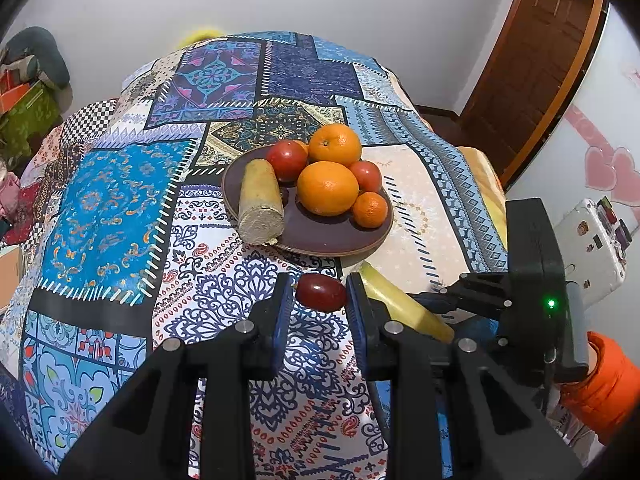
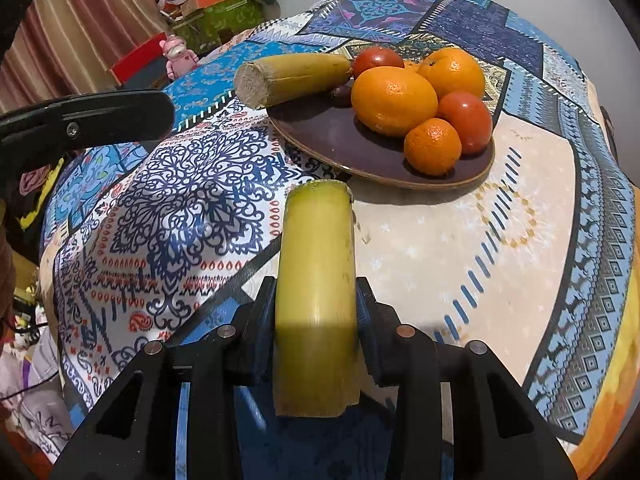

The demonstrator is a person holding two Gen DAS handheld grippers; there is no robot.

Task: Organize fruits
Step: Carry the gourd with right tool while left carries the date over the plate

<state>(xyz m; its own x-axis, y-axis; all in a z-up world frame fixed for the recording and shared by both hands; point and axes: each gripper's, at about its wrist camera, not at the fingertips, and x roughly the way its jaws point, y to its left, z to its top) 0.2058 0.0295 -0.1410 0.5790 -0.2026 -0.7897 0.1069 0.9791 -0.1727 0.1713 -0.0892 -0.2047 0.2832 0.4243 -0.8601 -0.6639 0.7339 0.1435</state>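
Note:
A dark brown plate (image 1: 320, 246) (image 2: 352, 152) on the patchwork cloth carries two oranges (image 1: 328, 188) (image 2: 394, 100), a tangerine (image 1: 370, 209) (image 2: 432, 146), two red round fruits (image 1: 286, 160) (image 2: 466, 122) and a cut cane piece (image 1: 260, 200) (image 2: 288, 76). My left gripper (image 1: 319, 294) is shut on a small dark red fruit (image 1: 321, 293), just in front of the plate's near rim. My right gripper (image 2: 316, 312) is shut on a second yellow-green cane piece (image 2: 316, 248) (image 1: 400, 304), whose far end points at the plate. That cane piece lies right beside the left gripper's right finger.
The cloth-covered table (image 1: 120, 208) falls away at its rounded edges. A brown door (image 1: 540, 68) stands at the back right. Boxes and clutter (image 2: 216, 12) and a pink toy (image 2: 180, 54) sit beyond the table. An orange sleeve (image 1: 608, 384) shows behind the right gripper.

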